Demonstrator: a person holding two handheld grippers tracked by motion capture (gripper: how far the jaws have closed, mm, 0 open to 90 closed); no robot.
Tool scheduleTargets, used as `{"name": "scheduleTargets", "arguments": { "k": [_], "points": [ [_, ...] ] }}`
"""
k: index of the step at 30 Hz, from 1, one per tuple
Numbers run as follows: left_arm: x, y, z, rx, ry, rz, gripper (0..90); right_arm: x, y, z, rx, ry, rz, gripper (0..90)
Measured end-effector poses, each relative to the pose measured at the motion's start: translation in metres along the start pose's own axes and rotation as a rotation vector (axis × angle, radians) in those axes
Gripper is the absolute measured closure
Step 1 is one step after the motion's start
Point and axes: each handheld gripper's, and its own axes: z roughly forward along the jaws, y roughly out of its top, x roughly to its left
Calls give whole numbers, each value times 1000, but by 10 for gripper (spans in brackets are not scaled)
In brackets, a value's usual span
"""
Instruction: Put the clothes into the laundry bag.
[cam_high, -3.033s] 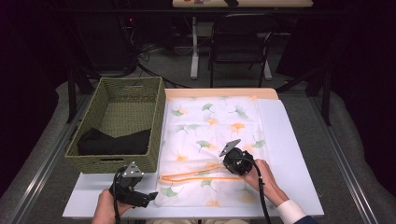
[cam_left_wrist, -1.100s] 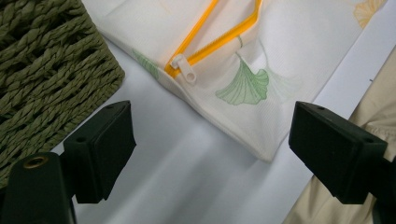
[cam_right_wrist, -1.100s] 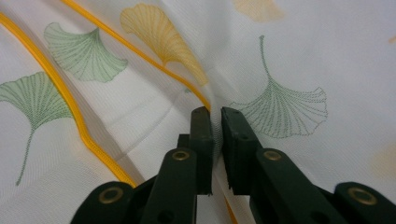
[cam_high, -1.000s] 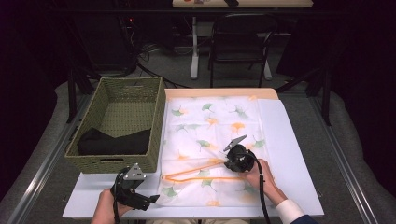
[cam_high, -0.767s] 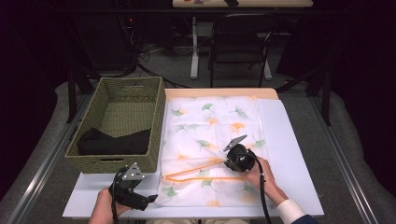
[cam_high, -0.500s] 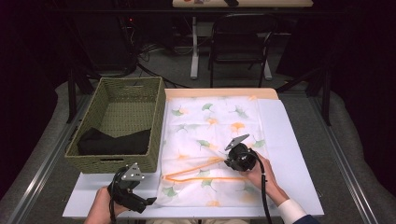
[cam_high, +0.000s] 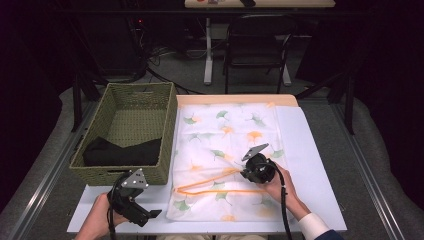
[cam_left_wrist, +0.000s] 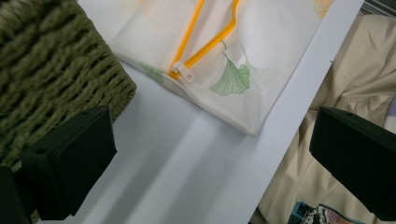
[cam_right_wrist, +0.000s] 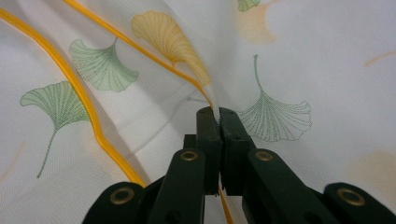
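A white mesh bag (cam_high: 227, 150) printed with ginkgo leaves lies flat on the white board, its orange zipper (cam_high: 210, 185) partly undone near the front. My right gripper (cam_high: 248, 175) is shut on a raised fold of the bag's fabric (cam_right_wrist: 212, 100) beside the zipper (cam_right_wrist: 84, 107). My left gripper (cam_high: 152, 215) hovers at the board's front left, just off the bag's near corner. In the left gripper view my left gripper (cam_left_wrist: 210, 163) has just been opening and stands open, with bare board between the jaws. The white zipper pull (cam_left_wrist: 183, 73) lies ahead of it.
A green woven basket (cam_high: 165, 130) with a black cloth (cam_high: 120, 152) inside stands at the left, its corner (cam_left_wrist: 51, 70) close to my left jaw. The board's front edge (cam_left_wrist: 299, 93) and the person's beige trousers (cam_left_wrist: 364, 70) lie to the right of that gripper.
My left gripper has lifted a little and drawn back slightly to the left, away from the bag's corner. The right gripper and the bag have stayed put.
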Motion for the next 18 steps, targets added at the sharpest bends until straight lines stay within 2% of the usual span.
{"name": "scheduleTargets", "arguments": {
  "k": [8, 12, 18],
  "points": [
    [14, 13, -22, 29, 21, 34, 0, 0, 0, -1, 0, -4, 0, 882],
    [23, 19, -32, 33, 56, 85, 0, 0, 0, -1, 0, -3, -2, 884],
    [41, 28, -41, 60, 73, 116, 0, 1, 1, -1, 1, -7, -3, 884]
  ]
}}
